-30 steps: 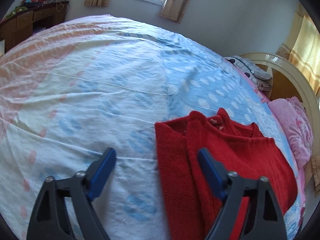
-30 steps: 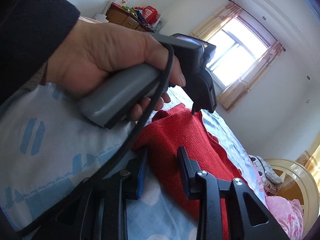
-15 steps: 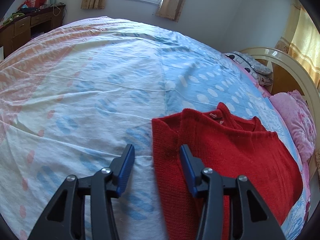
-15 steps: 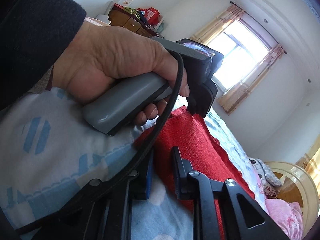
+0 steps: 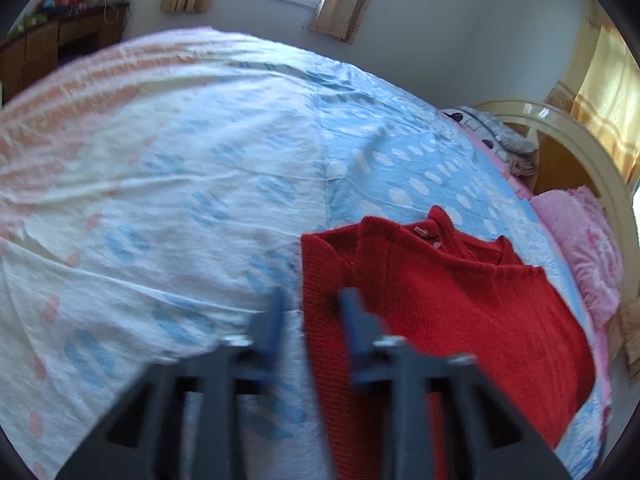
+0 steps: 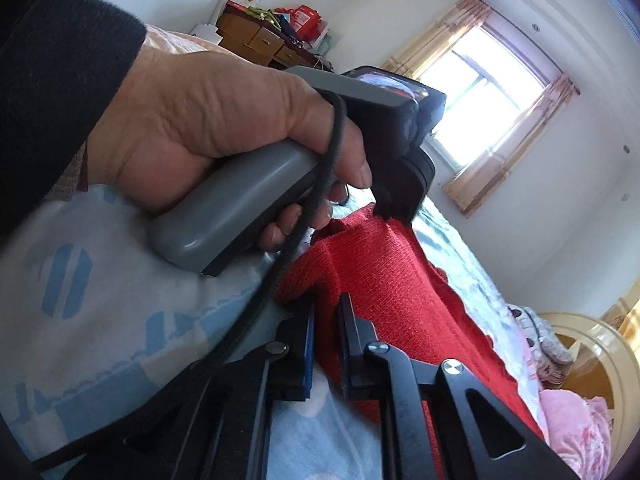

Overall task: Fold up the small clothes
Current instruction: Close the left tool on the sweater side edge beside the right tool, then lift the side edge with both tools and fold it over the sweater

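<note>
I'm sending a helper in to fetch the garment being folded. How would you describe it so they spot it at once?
Start at the big bed with the blue-and-white spotted sheet. Near the side by the rounded cream headboard lies a red knitted sweater, partly folded, with both handheld grippers at its edge. It is the only red knit there; the pink bedding beside it is paler and fluffy.

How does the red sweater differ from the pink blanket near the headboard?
The red sweater is plain deep-red knit; the pink blanket is pale and patterned. The sweater lies flat on the sheet; the blanket is bunched by the headboard. Both are soft fabric.
</note>
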The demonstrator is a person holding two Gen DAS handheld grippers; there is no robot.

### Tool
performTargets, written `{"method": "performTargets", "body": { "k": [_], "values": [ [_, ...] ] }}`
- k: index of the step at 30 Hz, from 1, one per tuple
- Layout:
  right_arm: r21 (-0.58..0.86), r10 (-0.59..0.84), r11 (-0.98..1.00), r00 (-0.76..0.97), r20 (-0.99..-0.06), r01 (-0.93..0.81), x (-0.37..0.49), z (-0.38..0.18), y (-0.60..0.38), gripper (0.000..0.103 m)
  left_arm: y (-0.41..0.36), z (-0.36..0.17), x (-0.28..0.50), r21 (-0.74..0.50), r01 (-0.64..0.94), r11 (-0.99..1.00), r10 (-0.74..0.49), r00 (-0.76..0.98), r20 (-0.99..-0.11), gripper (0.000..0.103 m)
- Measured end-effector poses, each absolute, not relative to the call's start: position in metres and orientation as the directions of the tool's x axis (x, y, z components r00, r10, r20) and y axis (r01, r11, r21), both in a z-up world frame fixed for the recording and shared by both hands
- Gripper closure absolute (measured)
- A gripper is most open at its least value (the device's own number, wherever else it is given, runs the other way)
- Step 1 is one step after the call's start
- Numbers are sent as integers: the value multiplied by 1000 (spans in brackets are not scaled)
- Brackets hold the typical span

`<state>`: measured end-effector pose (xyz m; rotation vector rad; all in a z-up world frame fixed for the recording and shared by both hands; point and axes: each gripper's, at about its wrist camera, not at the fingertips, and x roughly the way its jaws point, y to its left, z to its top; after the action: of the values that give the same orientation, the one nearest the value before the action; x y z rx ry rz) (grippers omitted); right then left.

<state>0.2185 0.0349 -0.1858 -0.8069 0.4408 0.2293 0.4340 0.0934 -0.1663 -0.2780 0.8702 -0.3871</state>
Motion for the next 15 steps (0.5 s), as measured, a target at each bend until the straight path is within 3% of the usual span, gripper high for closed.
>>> {"method": "performTargets", "body": {
  "k": [6, 15],
  "values": [
    [-578, 76, 725, 877, -474, -375, 219, -171, 24, 96, 98, -166, 434, -444, 205, 872, -477, 557, -680, 95],
    [-426, 170, 807, 851, -497, -409, 222, -149, -3, 96, 99, -160, 422, -503, 180, 845, -513, 539, -669, 96]
  ]
}}
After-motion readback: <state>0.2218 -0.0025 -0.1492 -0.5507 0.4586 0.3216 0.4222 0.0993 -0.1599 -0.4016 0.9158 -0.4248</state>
